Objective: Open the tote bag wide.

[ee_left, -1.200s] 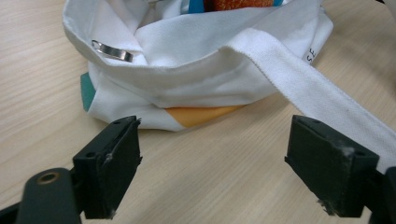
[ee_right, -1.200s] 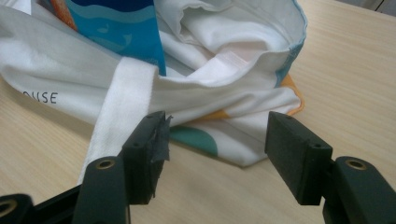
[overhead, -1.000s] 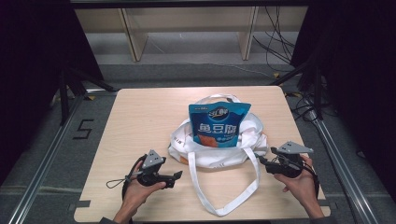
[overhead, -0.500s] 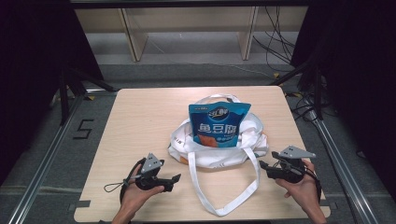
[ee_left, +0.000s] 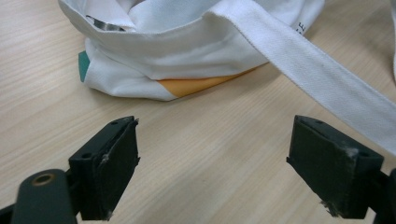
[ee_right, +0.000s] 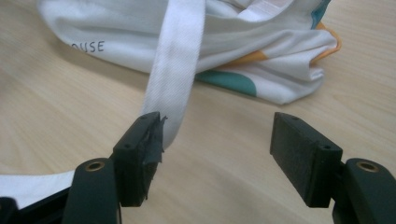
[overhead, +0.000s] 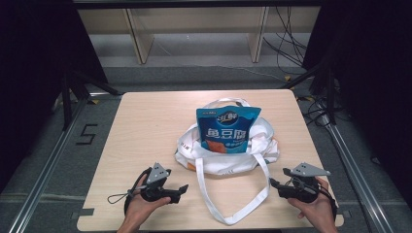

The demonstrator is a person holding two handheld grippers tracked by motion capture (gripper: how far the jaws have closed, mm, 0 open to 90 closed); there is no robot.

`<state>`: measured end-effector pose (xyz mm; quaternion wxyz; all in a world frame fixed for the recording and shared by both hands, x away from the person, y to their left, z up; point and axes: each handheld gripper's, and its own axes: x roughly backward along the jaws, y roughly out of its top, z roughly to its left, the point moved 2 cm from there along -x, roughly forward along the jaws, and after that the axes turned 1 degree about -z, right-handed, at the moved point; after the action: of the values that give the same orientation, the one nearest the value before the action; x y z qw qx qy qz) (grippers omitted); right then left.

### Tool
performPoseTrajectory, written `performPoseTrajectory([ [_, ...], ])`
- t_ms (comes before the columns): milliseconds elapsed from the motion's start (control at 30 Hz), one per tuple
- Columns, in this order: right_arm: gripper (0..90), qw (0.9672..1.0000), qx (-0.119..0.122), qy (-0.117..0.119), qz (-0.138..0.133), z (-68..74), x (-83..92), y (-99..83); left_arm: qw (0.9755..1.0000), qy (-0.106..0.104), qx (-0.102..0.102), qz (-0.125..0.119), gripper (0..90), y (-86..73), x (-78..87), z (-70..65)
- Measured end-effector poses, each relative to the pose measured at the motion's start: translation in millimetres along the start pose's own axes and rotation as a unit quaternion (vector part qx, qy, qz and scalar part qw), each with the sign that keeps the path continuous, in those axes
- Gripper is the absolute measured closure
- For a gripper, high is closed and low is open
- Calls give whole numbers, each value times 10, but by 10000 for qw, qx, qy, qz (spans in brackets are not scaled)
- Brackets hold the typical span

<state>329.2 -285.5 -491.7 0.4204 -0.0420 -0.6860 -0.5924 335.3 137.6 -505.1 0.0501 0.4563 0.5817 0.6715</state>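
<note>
A white tote bag (overhead: 228, 158) lies mid-table with a blue snack packet (overhead: 227, 130) standing in it. Its long strap (overhead: 233, 213) loops toward the front edge. My left gripper (overhead: 181, 190) rests near the front left of the bag and points at it. In the left gripper view the left gripper (ee_left: 219, 140) is open, with bare wood between the jaws, the bag (ee_left: 187, 56) ahead and the strap (ee_left: 322, 74) at right. My right gripper (overhead: 273, 185) is front right; seen in the right gripper view, this gripper (ee_right: 217, 137) is open, has just been opening a little further, and holds nothing. The strap (ee_right: 175, 70) runs behind its left jaw.
The wooden table (overhead: 145, 126) has free surface to the left and behind the bag. Black frame rails (overhead: 48, 160) run along both sides of it. A pale shelf unit (overhead: 194, 24) stands on the floor beyond. Cables (overhead: 291, 43) lie at the back right.
My right gripper has drawn back from the bag toward the table's front edge. The left gripper has barely shifted. The bag and packet have stayed put.
</note>
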Motion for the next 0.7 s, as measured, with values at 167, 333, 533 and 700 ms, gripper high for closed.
performPoseTrajectory([
  [167, 319, 9998, 85, 182, 51, 37, 39, -95, 9999, -72, 102, -16, 149, -36, 27, -50],
  [333, 294, 9994, 54, 248, 234, 94, 69, -196, 9999, -112, -10, 56, 149, -74, 43, -102],
  [533, 272, 9990, 200, 271, 278, 105, 115, -264, 9998, -209, -24, 22, 149, -103, 64, -227],
  [700, 248, 9993, -44, 183, 338, 153, 160, -318, 9997, -177, -91, 134, 149, -123, 96, -227],
])
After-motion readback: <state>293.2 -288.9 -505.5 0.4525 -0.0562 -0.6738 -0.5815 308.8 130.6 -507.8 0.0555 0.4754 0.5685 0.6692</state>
